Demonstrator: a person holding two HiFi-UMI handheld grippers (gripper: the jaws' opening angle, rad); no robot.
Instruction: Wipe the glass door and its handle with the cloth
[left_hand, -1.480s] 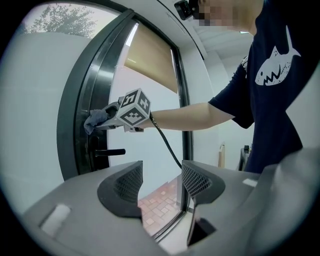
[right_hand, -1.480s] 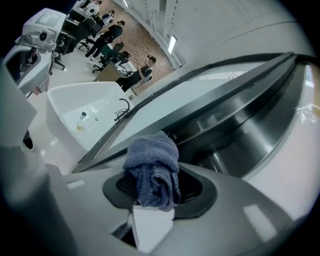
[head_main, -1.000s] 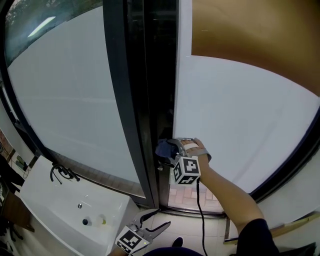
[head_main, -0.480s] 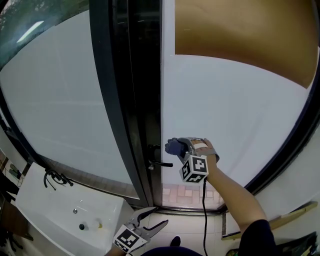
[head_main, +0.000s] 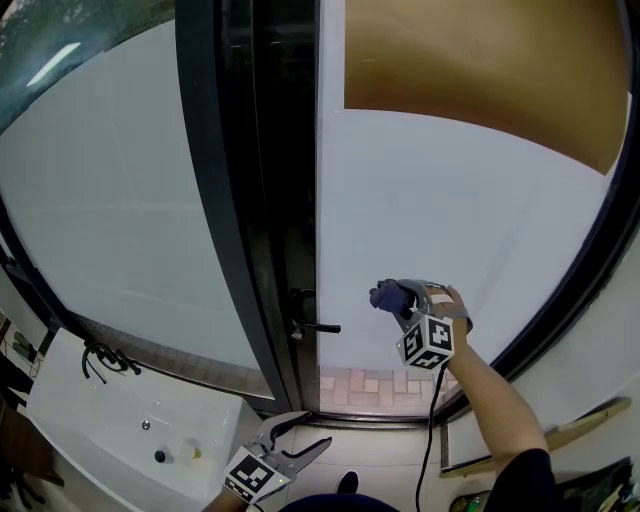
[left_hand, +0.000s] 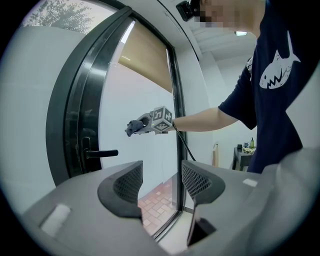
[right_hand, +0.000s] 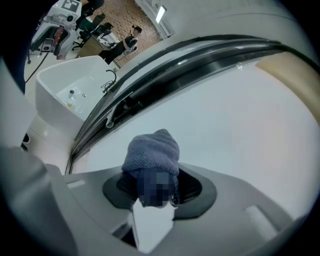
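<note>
Since the earlier frames the bunched blue-grey knitted cloth (head_main: 386, 296) has travelled away from the slim black lever handle (head_main: 312, 326) and out across the frosted white pane of the glass door (head_main: 480, 220); the handle now lies at about 8 o'clock of it, clear of contact. The cloth is clamped in the right gripper (head_main: 403, 300), jaws closed on its lower folds so that a rounded wad stands proud of the tips, judged to give a soft face to the glass and keep the hard jaws off it. The wad sits at or just off the pane; actual contact cannot be confirmed. The arm is extended with the gripper pointed at the door, consistent with a sideways wiping pass. Step in hand is assessed as the pane; whether the handle has been done cannot be told from here. The left gripper (head_main: 298, 452) hangs low at 6 o'clock in the head view, jaws apart with nothing between them, apparently held out of the way. Beyond, the dark metal door frame (head_main: 250, 200) runs at 9 o'clock of the handle, and a white basin (head_main: 90, 420) stands at 8 o'clock.
</note>
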